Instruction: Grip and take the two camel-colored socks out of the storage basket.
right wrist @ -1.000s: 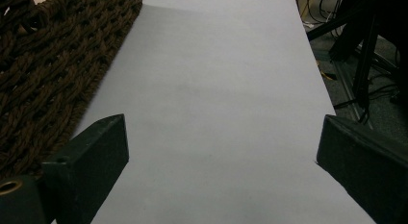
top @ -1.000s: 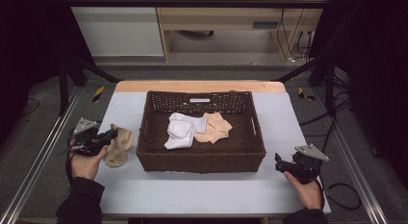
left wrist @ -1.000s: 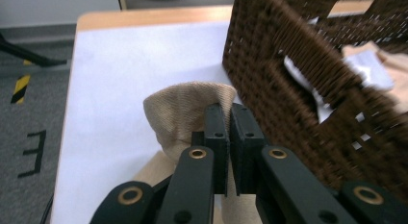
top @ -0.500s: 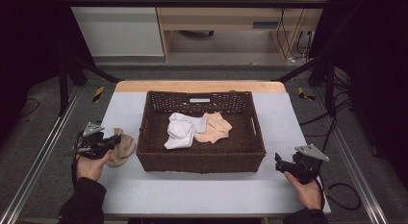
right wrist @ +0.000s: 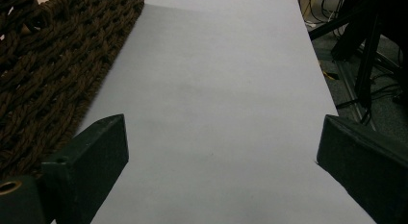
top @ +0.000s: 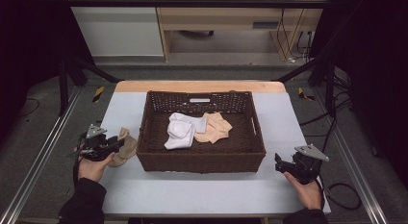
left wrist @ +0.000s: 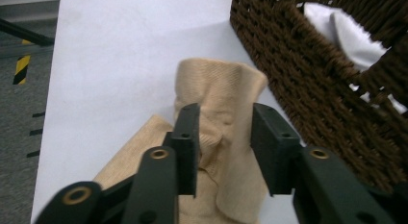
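A tan sock point(top: 124, 148) lies on the pale table point(top: 192, 190), just left of a dark brown wicker basket point(top: 199, 162). My left gripper point(top: 115, 144) hovers over that sock. In the left gripper view its jaws have just been opening, and the tan sock point(left wrist: 216, 84) sits bunched in the gap between them, with my left gripper point(left wrist: 223, 113) no longer pinching it. The basket wall point(left wrist: 308, 70) is close on the right. My right gripper point(top: 279, 161) rests right of the basket. In its own view my right gripper point(right wrist: 221, 132) stands wide open over bare table.
Inside the basket lie a white sock point(top: 180, 130) and a peach-coloured one point(top: 215, 128). The white sock point(left wrist: 346, 31) peeks over the rim. The basket's weave point(right wrist: 48, 65) borders the right gripper's left side. Metal rails and cables flank the table.
The left gripper's jaws have parted and let go of the tan sock, which now lies loose on the table. The left hand shifted slightly. The right hand kept still.
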`<state>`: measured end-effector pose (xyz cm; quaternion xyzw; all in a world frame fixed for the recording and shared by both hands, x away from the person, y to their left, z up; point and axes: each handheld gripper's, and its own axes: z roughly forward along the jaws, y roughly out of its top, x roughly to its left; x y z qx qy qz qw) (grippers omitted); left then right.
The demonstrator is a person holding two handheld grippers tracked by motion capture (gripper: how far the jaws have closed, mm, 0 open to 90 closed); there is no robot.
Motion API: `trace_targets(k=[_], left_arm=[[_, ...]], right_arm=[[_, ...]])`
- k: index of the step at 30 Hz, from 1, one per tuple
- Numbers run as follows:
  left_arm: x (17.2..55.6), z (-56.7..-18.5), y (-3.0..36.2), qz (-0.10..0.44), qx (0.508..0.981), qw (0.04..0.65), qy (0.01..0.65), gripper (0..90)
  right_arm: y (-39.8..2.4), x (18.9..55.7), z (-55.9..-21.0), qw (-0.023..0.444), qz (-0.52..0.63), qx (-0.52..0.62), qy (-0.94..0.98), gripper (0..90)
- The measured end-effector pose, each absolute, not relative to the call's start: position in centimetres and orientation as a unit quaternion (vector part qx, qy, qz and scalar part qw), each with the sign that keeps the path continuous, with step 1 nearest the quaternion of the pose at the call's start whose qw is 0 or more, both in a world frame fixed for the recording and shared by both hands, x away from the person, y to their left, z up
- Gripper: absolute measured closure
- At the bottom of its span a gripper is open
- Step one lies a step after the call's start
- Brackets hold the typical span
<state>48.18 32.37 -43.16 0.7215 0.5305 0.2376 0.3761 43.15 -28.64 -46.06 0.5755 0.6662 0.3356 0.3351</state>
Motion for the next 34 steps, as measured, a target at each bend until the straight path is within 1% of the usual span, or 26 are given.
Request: trace_targets(k=[1,2,9,13,16,17,24,28,34], left_arm=[[48.0,-43.0,32.4,0.240,0.717,0.381,0.532,57.1],[47.8,-42.9,32.5,0.241,0.714,0.386,0.533,57.1],[46.5,-42.3,33.4,0.247,0.699,0.409,0.532,49.3],[45.4,-42.5,33.7,0.249,0.696,0.414,0.530,46.3],[44.5,-42.6,34.0,0.256,0.698,0.415,0.525,41.6],[44.2,-42.7,34.2,0.257,0.697,0.417,0.524,41.6],[43.1,-43.5,34.9,0.259,0.694,0.417,0.526,34.6],[42.2,-44.0,35.3,0.258,0.691,0.416,0.532,32.0],[41.5,-44.8,36.4,0.259,0.687,0.406,0.544,30.9]], right_arm=[[-28.6,43.1,-46.0,0.335,0.336,0.575,0.666,4.3],[-28.6,43.1,-46.0,0.335,0.336,0.575,0.666,4.3],[-28.7,43.1,-46.0,0.332,0.337,0.578,0.665,4.3],[-28.8,43.1,-46.0,0.335,0.338,0.578,0.663,4.2],[-28.8,43.1,-46.0,0.334,0.338,0.578,0.663,4.2],[-28.8,43.1,-46.0,0.334,0.338,0.578,0.663,4.2],[-28.9,43.0,-46.0,0.334,0.339,0.579,0.662,4.1],[-28.9,43.1,-46.0,0.334,0.336,0.582,0.661,4.1],[-28.9,43.1,-46.0,0.329,0.335,0.586,0.660,4.0]])
